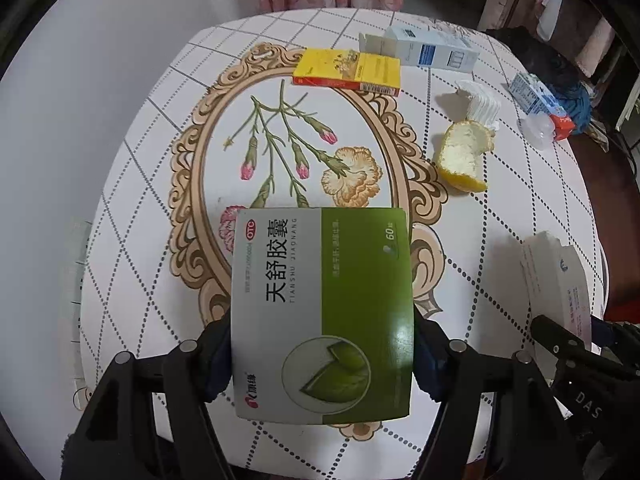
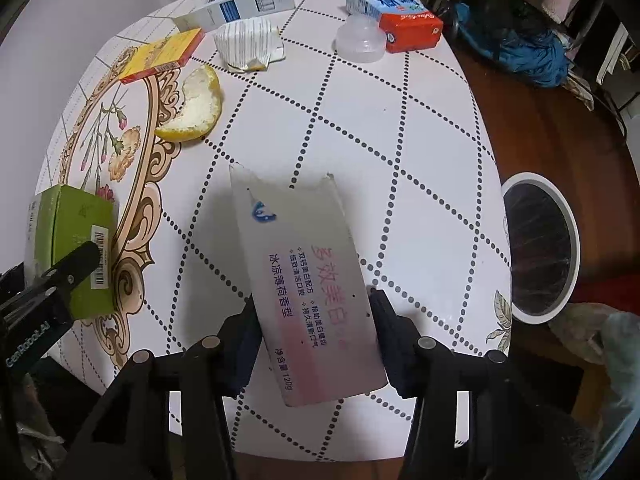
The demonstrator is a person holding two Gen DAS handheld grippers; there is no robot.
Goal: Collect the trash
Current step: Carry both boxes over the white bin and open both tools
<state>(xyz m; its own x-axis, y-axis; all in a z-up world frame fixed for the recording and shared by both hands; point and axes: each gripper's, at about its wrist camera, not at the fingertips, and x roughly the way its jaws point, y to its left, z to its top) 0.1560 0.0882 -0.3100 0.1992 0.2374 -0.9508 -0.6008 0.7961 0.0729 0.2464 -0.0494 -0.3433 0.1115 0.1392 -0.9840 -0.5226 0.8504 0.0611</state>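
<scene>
The left hand-held gripper (image 1: 322, 356) is clamping a green medicine box (image 1: 324, 312) above the surface (image 1: 140, 240); the right hand-held gripper (image 2: 314, 344) is gripping a pale toothpaste box (image 2: 304, 276). Beyond them, a citrus peel (image 2: 198, 106), yellow box (image 2: 162, 60) and red-and-white carton (image 2: 394, 16) are lying scattered. A white-rimmed bin (image 2: 540, 246) is standing beside the surface's right edge.

The desk (image 2: 420, 152) lies bare across its near right part. Farther back, citrus peel (image 2: 198, 106), crumpled wrapper (image 2: 248, 44), yellow box (image 2: 162, 60) and milk carton (image 2: 394, 14) crowd the way.
</scene>
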